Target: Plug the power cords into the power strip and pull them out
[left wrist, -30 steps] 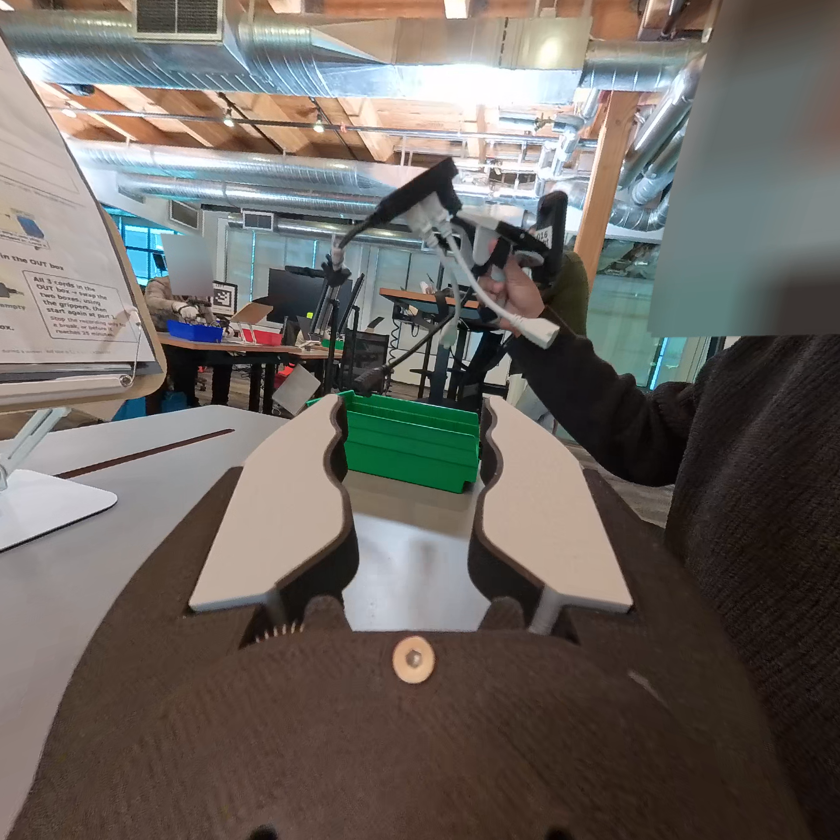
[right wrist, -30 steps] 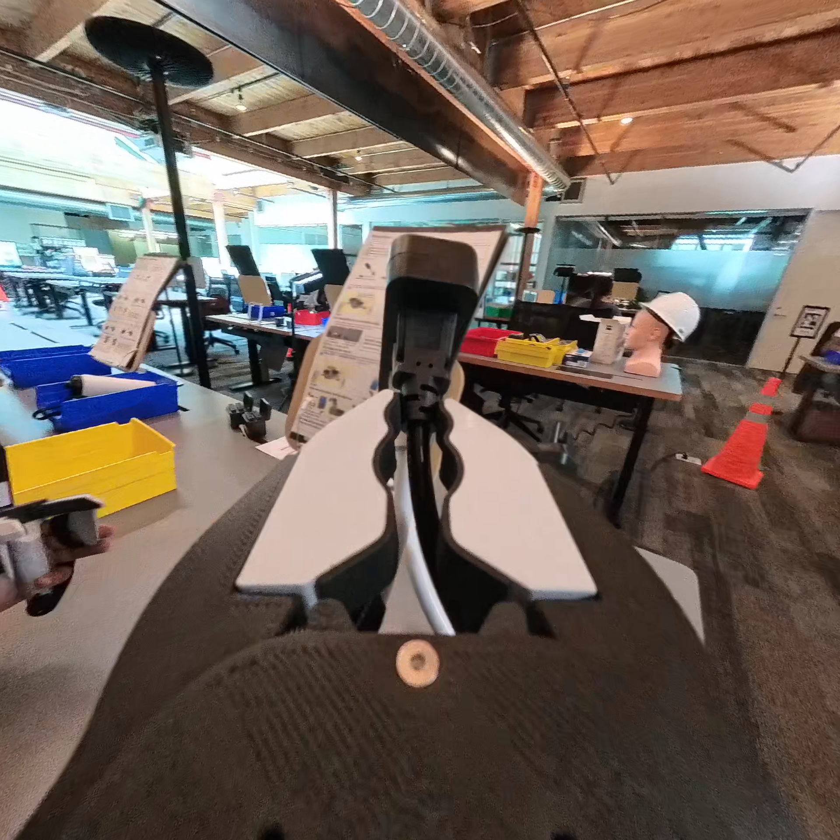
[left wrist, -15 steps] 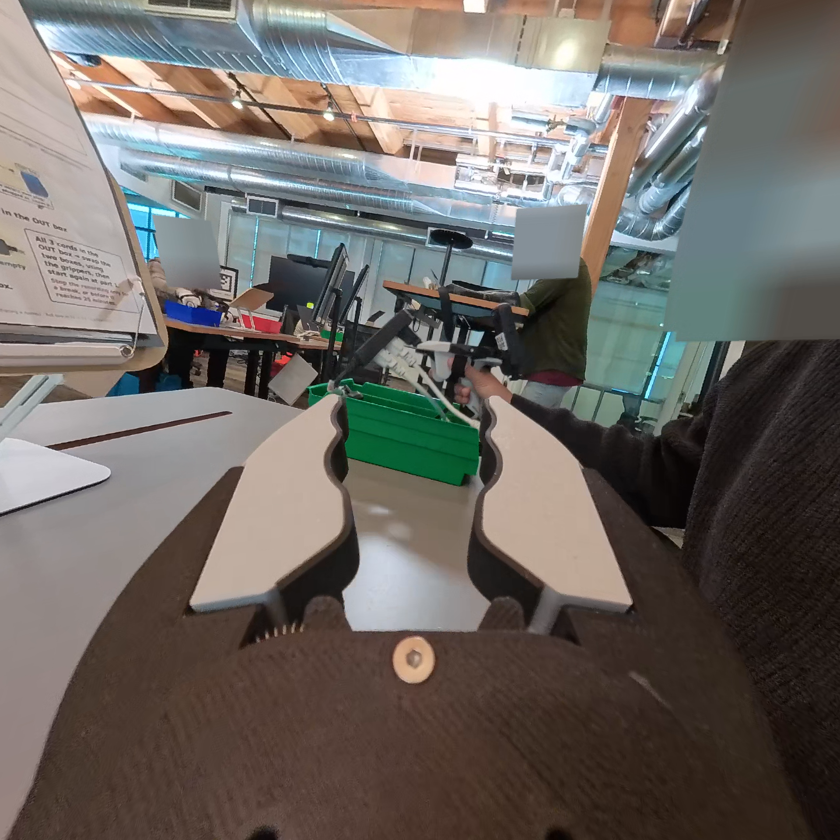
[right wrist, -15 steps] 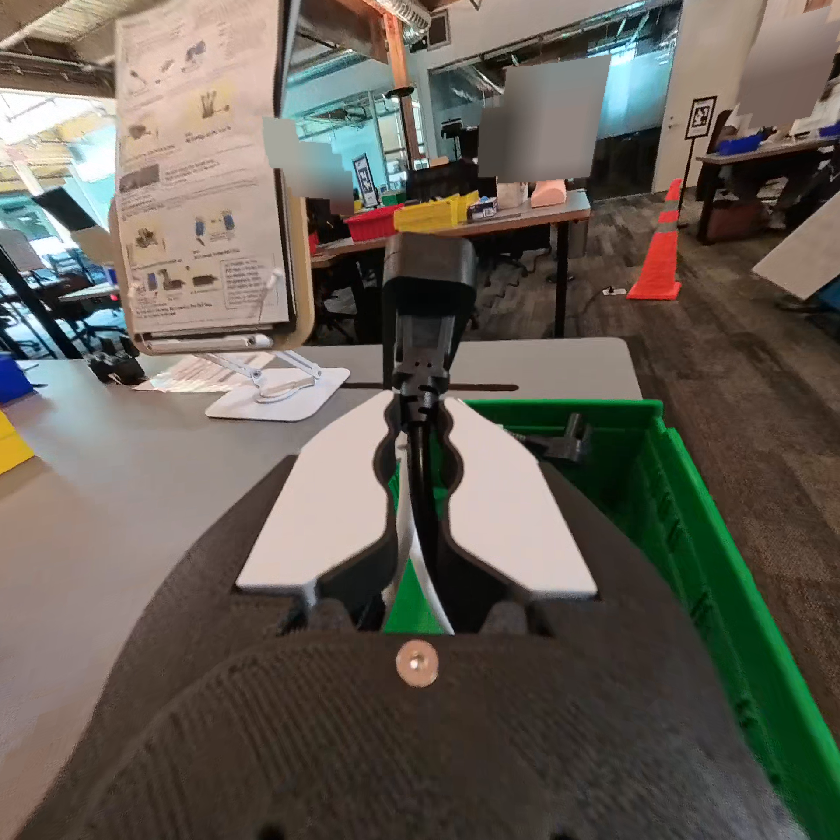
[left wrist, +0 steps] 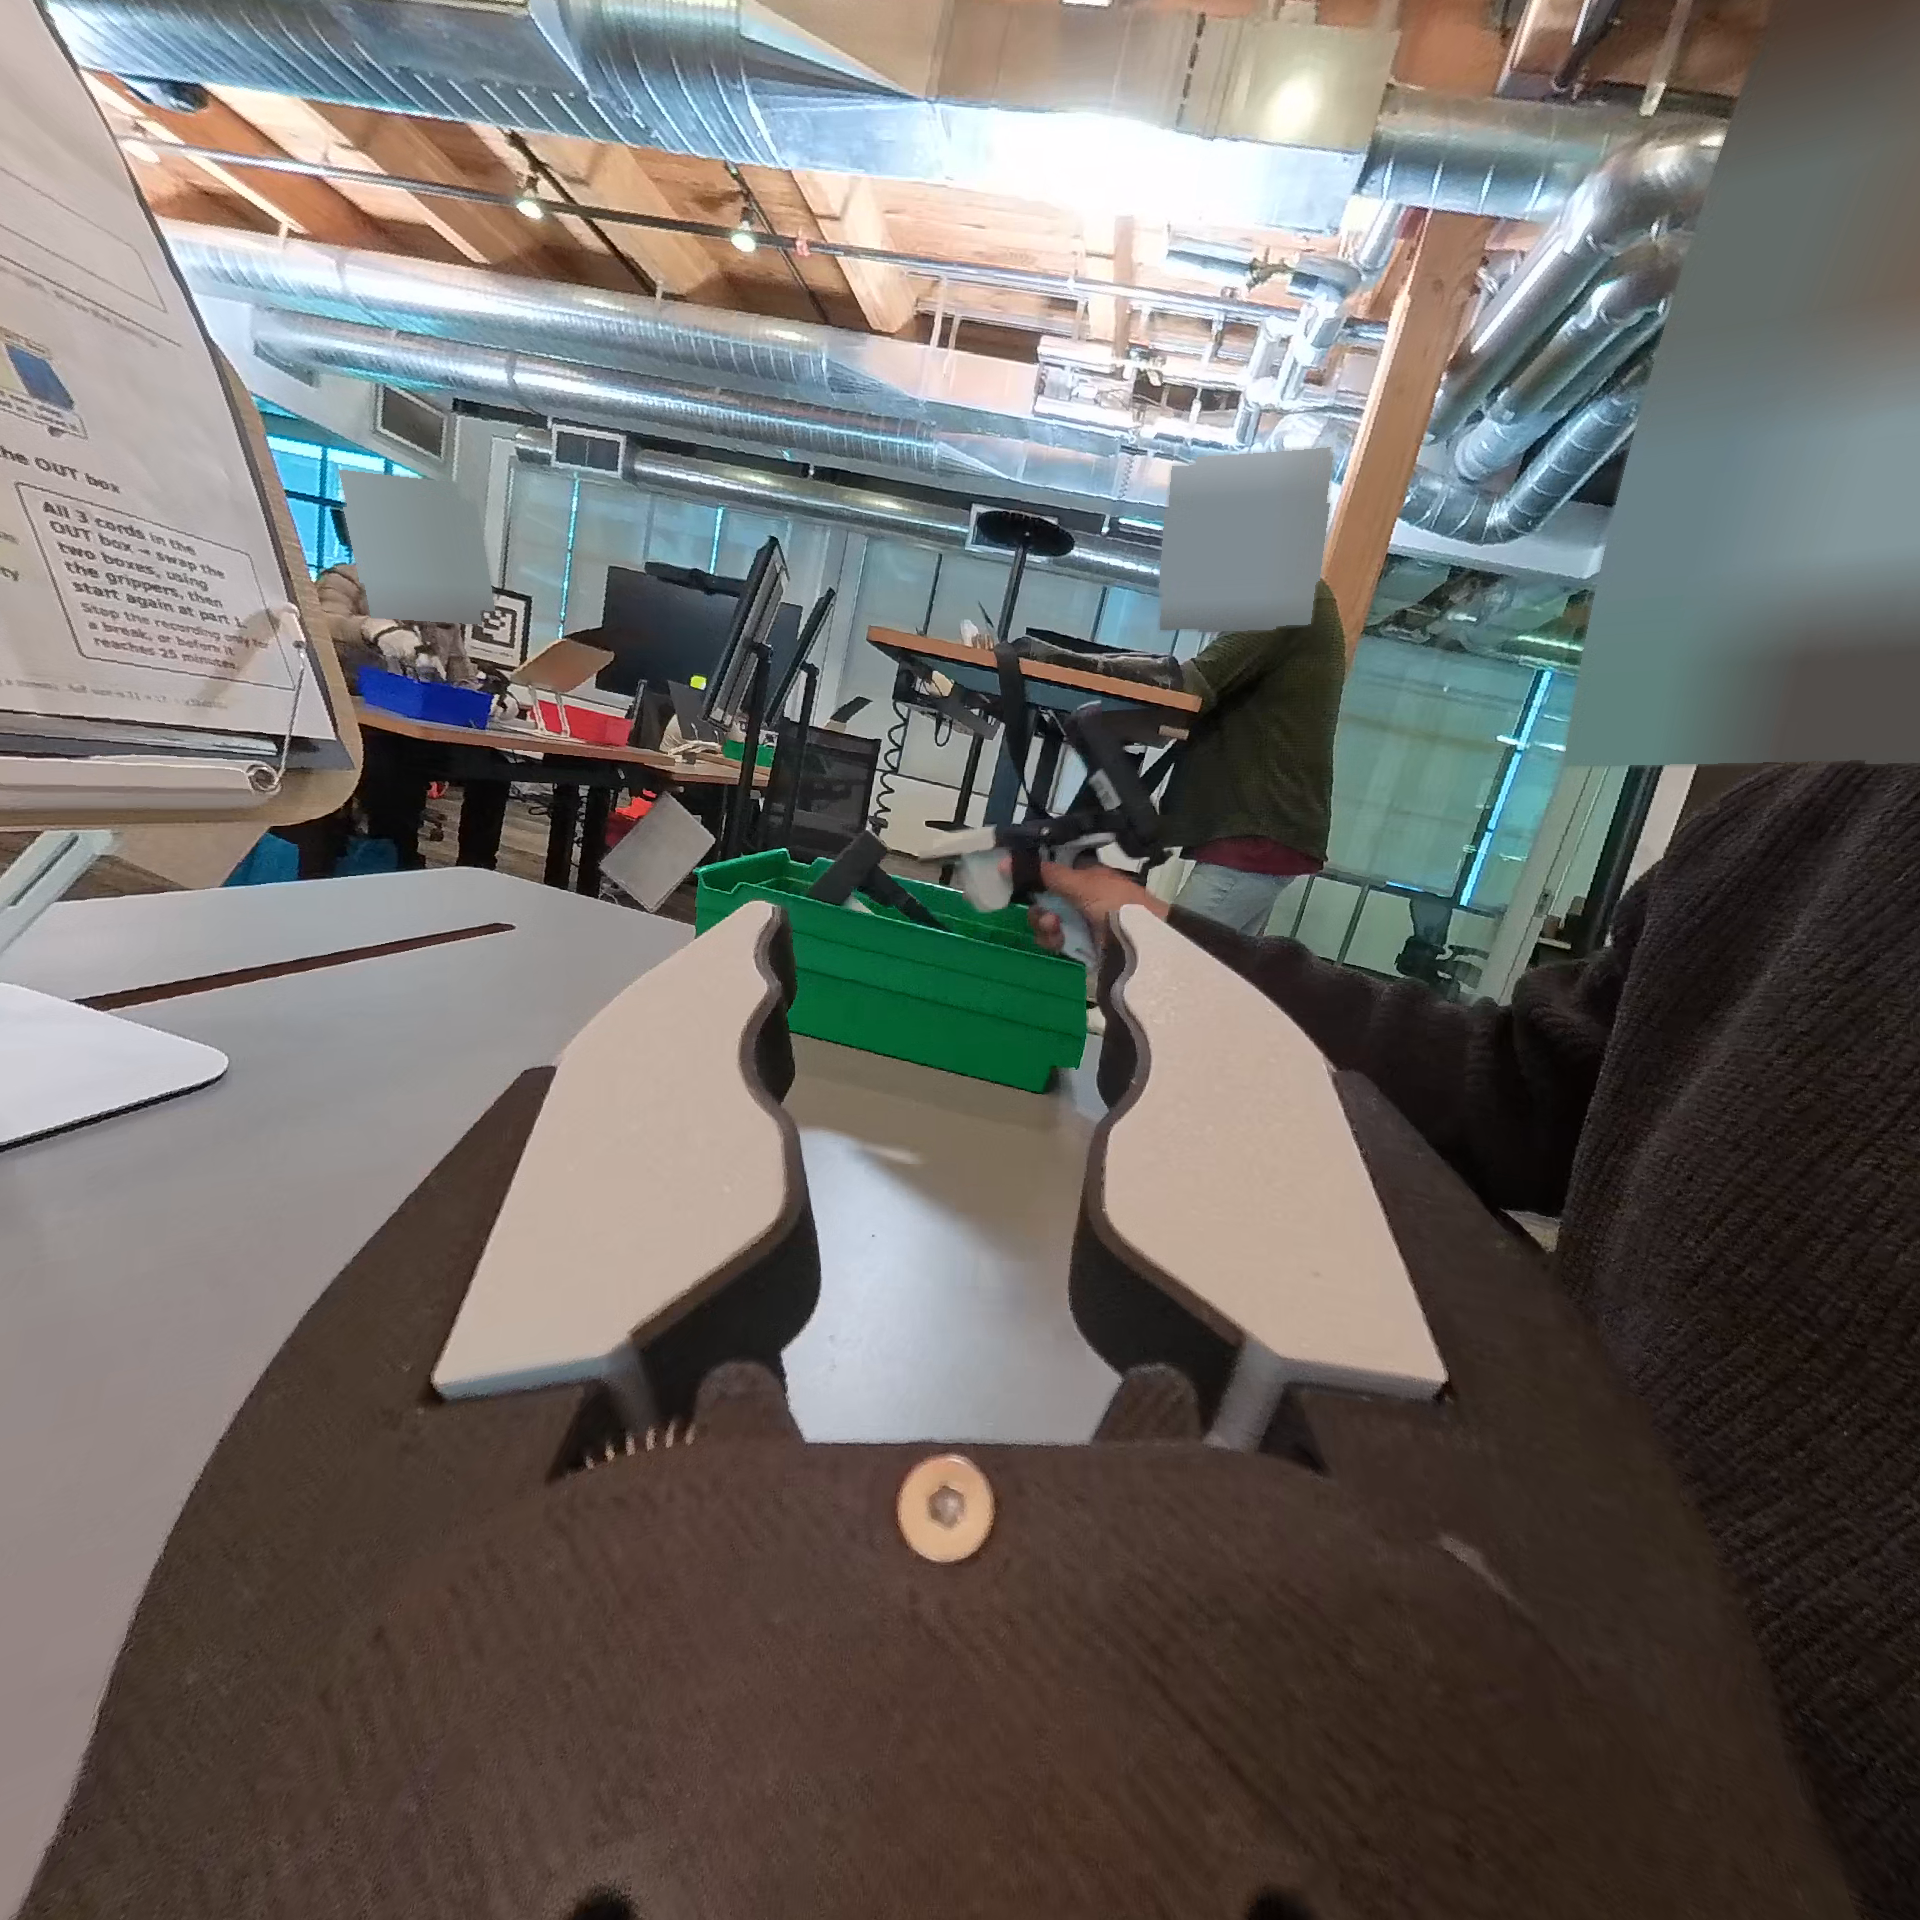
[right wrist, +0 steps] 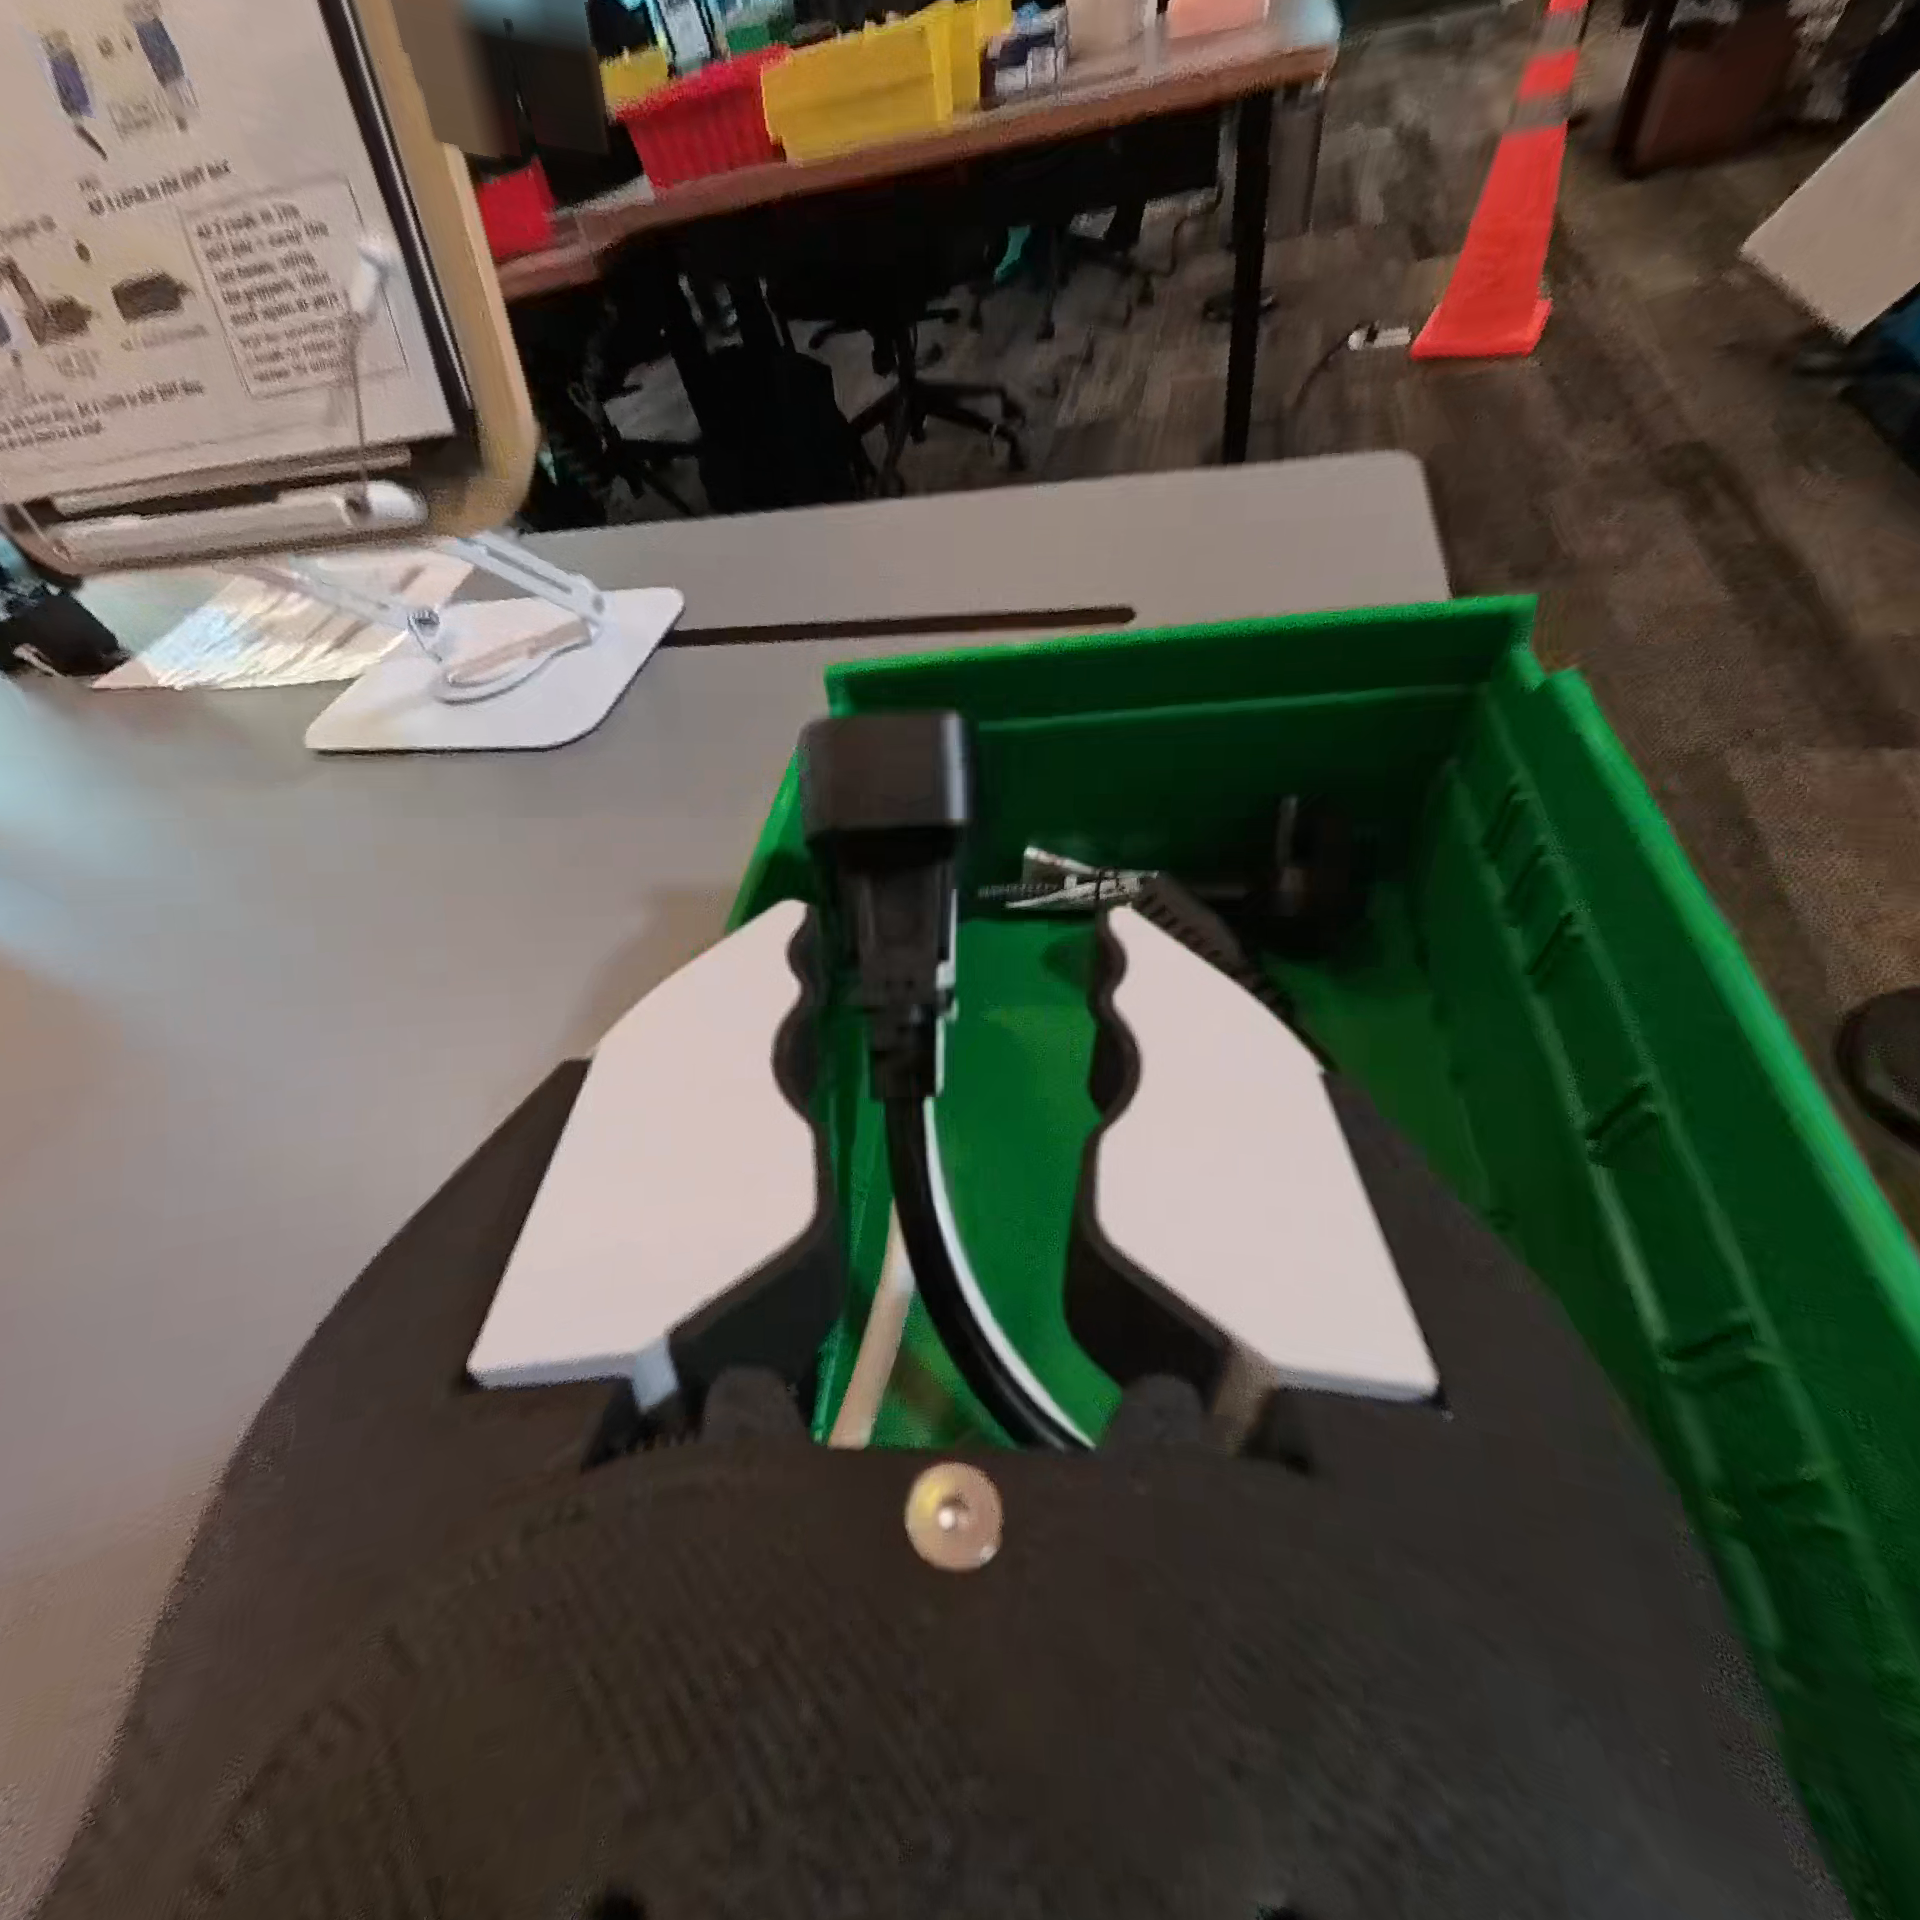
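The right hand-held gripper (right wrist: 956,935) is hanging over the near end of the green bin (right wrist: 1621,1039), its two fingers spread wide. The black plug (right wrist: 888,821) and its cord (right wrist: 935,1226) are sitting in the gap, leaning against the left finger (right wrist: 675,1143), with a white cord beside them. The picture is smeared, so I cannot tell whether the plug is resting on that finger or already slipping free. More plugs and cord are lying at the far end of the bin. No power strip is showing in either view.

The left hand-held gripper (left wrist: 940,997) is waiting with its fingers apart and nothing between them, above the counter (left wrist: 260,1195) on the near side of the bin.

This looks like a pulled-out cord being dropped into the bin. To do it well, the right gripper should be keeping low and well inside the bin's walls while the fingers are letting go, so the plug lands on the bin floor. The trailing cords need watching: they are running back under the gripper body and may drag the plug over the bin's near wall.
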`<state>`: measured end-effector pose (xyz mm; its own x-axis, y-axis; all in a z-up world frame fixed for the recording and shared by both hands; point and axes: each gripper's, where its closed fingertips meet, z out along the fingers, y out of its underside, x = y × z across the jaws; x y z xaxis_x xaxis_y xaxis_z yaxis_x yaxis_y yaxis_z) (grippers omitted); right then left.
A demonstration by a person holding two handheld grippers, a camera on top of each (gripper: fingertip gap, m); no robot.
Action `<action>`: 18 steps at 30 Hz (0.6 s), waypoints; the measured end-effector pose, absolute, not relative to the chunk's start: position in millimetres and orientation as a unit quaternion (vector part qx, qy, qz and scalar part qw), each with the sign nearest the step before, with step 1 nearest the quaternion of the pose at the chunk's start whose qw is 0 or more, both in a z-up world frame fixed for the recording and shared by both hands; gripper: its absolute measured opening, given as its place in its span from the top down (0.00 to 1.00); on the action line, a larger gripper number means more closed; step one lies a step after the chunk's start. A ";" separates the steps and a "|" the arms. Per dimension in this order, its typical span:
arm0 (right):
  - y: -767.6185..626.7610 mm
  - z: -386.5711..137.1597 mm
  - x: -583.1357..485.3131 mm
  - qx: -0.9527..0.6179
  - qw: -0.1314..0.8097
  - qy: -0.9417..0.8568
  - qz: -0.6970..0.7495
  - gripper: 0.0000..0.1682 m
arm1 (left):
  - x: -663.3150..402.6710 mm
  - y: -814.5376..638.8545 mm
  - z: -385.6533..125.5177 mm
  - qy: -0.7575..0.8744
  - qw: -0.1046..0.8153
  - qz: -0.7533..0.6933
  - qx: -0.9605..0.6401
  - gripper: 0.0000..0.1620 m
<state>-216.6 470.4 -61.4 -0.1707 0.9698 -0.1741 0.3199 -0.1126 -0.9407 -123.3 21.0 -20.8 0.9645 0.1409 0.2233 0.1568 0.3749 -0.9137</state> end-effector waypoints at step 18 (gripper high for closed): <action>613.4 -135.8 -144.7 -0.659 0.437 -0.482 0.377 0.45 | -158.8 68.9 -46.4 -0.198 0.779 -0.075 -0.591 0.40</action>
